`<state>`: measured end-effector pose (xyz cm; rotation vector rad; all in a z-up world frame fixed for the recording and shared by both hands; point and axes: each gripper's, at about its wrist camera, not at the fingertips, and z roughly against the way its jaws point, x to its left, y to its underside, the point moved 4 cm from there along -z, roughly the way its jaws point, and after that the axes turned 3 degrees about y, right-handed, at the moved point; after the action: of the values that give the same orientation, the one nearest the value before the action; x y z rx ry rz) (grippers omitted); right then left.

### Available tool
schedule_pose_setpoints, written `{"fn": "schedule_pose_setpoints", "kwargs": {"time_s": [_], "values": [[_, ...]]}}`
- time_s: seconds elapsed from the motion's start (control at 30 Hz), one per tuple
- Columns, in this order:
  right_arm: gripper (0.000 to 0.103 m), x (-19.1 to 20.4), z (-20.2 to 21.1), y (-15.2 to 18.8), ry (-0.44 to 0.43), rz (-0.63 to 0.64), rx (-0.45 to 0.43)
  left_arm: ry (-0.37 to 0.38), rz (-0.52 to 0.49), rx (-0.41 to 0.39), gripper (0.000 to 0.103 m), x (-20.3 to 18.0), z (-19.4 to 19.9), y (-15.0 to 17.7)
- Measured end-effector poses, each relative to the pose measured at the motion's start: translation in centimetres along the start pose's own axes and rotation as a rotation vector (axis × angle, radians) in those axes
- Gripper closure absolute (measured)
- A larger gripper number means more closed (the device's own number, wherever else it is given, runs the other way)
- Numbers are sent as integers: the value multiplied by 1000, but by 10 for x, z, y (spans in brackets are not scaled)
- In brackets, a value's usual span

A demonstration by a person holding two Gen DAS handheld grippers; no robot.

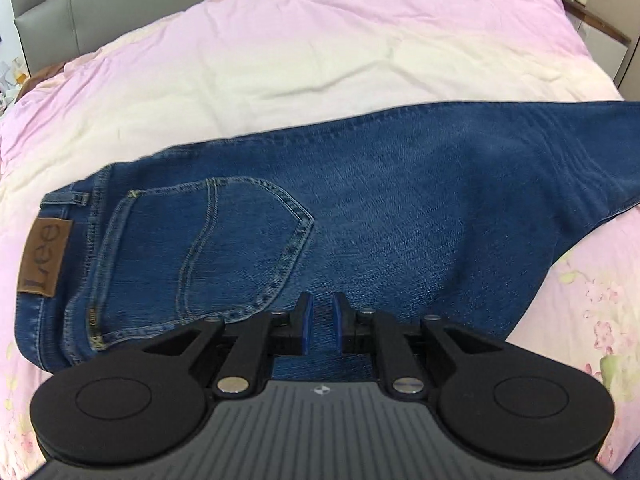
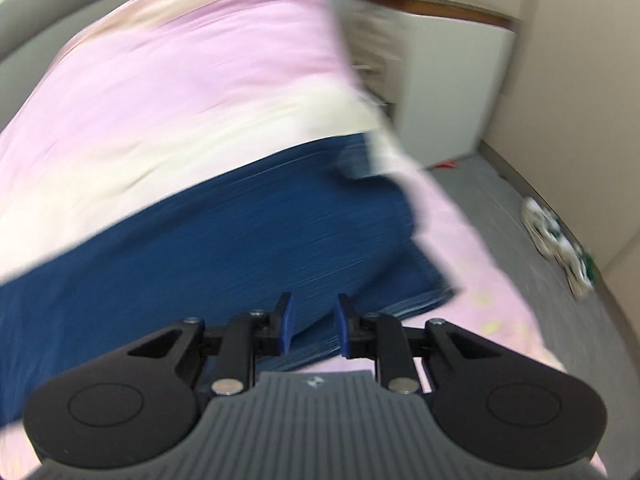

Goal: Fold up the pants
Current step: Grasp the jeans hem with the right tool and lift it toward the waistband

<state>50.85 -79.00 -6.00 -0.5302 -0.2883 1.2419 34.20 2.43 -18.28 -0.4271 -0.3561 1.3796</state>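
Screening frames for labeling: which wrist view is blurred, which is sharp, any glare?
Left wrist view: sharp, jeans stitching and the Lee patch legible, only fisheye bending at the edges. Right wrist view: heavy motion smear across jeans, bedspread and shoes; its gripper stays crisp. No glare in either.

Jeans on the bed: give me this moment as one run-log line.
jeans: flat on bed, pocket up | left tool: above jeans, slightly open, empty | right tool: near leg end, slightly open, empty, view blurred
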Motion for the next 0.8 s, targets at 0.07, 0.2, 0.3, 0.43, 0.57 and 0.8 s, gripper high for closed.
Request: {"fn": "schedule_pose_setpoints", "kwargs": {"time_s": [0.07,0.2,0.3,0.43,0.57,0.8], "values": [[85,-18,-15,-8,8,-47,-3,-22,1,19,87,-4,-9,0],[85,-37,-50,-8,-26,-114,14,-58,8,43,87,-5,-20,-1],[84,-44,-68,-5,-64,-174,13,-83,1,59,87,-8,-25,-4],[76,-33,-88,-21,-128,-220,-23,-111,-9,74,87,-12,-29,-10],[77,-26,-107,-25,-76,-212,20,-130,2,75,87,-15,-32,-13],[48,-31,-79,-20,77,-183,-17,-124,4,55,86,-15,-30,-12]]}}
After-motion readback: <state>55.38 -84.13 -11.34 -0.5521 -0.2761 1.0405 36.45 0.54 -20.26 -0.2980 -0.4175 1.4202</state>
